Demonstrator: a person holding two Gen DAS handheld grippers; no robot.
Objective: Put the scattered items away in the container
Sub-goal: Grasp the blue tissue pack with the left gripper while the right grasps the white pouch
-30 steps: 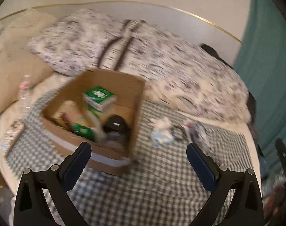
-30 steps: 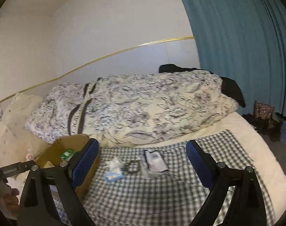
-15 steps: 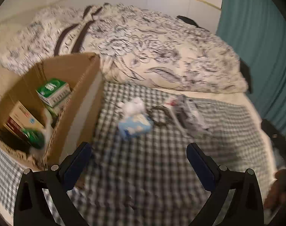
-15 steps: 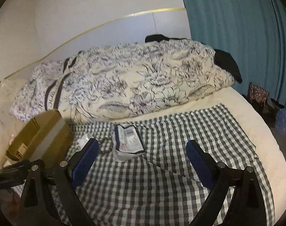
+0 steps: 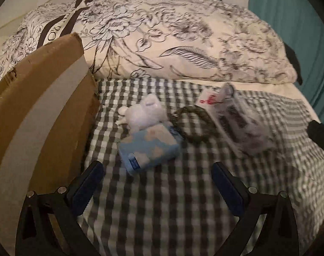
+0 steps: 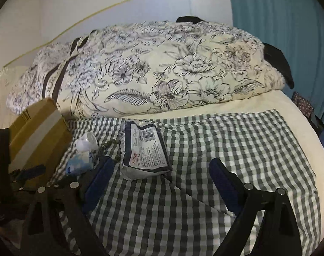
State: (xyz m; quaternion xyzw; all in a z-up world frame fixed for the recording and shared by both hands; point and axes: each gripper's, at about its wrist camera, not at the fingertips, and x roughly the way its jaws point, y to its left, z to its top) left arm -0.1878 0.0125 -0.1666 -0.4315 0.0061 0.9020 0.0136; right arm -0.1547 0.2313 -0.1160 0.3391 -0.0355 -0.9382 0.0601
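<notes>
In the left wrist view, the left gripper (image 5: 156,184) is spread wide and holds nothing; it hangs over the checked cloth (image 5: 162,213) at the bottom of the frame. Just above it, in the centre, lies a blue tissue pack (image 5: 148,147) with white tissue sticking out, and a dark bead bracelet (image 5: 193,125) touches its right side. A white tissue packet (image 5: 236,123) lies further right, blurred. The cardboard box (image 5: 40,117) stands at the left edge. In the right wrist view, the right gripper (image 6: 159,180) is also released and empty, low in the frame, with the white tissue packet (image 6: 143,151) between its fingers and above them. A floral duvet (image 6: 162,68) fills the upper part.
</notes>
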